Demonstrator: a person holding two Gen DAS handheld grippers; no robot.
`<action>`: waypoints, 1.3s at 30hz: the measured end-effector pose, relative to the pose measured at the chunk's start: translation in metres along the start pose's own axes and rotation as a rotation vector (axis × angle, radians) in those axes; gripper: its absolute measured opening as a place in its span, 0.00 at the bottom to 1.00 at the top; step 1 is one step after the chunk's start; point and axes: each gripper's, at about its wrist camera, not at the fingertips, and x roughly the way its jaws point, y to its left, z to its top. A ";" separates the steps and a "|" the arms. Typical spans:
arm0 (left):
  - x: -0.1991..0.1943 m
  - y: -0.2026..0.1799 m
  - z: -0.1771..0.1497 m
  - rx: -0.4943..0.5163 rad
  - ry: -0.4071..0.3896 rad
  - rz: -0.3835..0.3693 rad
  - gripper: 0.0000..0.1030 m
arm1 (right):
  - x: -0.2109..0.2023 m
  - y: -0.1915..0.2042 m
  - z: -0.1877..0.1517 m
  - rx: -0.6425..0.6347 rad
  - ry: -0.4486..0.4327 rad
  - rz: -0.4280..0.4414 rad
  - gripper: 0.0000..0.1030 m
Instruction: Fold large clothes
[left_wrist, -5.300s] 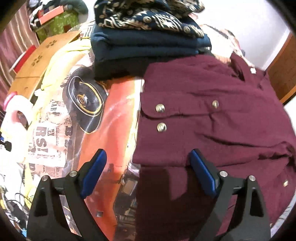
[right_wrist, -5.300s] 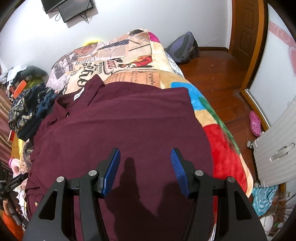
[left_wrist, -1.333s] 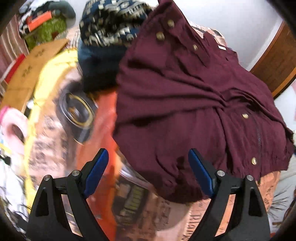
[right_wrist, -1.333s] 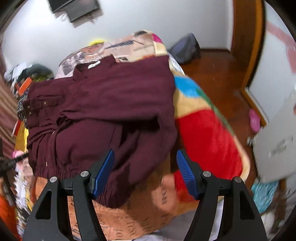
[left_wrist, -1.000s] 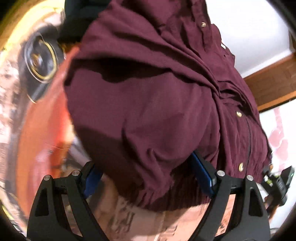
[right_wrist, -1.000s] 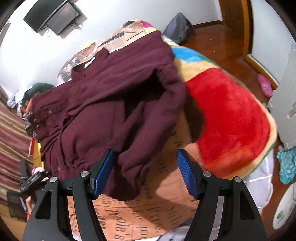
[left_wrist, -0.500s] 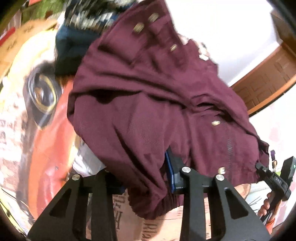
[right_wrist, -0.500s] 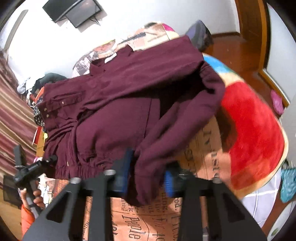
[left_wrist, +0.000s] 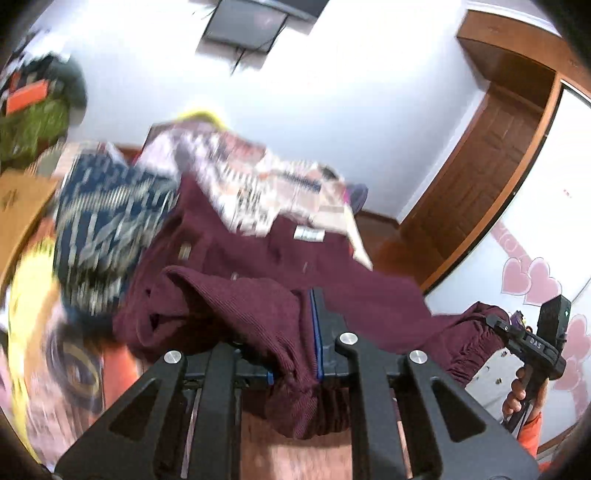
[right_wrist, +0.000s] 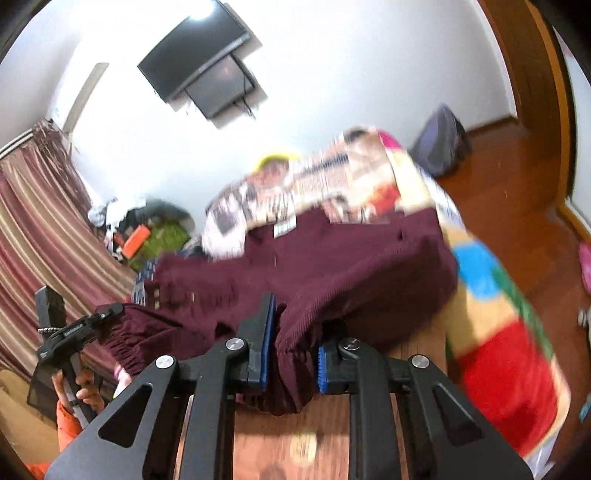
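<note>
I've got one maroon shirt raised off the bed: my left gripper has its two fingers pinched onto one hem corner, my right gripper likewise clamps the other corner.

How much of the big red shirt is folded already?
Not much yet. The maroon shirt lies partly bunched on the bed, its collar end flat. In hand: the left gripper and right gripper each pinch its elastic hem, lifted off the blanket. Left to do: carry the hem toward the collar, lay it down, then fold the rest.
</note>
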 end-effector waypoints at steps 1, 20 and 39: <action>0.003 -0.006 0.012 0.025 -0.019 0.007 0.14 | 0.004 -0.001 0.009 -0.003 -0.017 -0.001 0.16; 0.223 0.040 0.078 0.130 0.199 0.326 0.21 | 0.170 -0.069 0.088 0.021 0.124 -0.225 0.18; 0.142 0.001 0.072 0.203 0.106 0.327 0.89 | 0.143 -0.017 0.091 -0.133 0.214 -0.263 0.52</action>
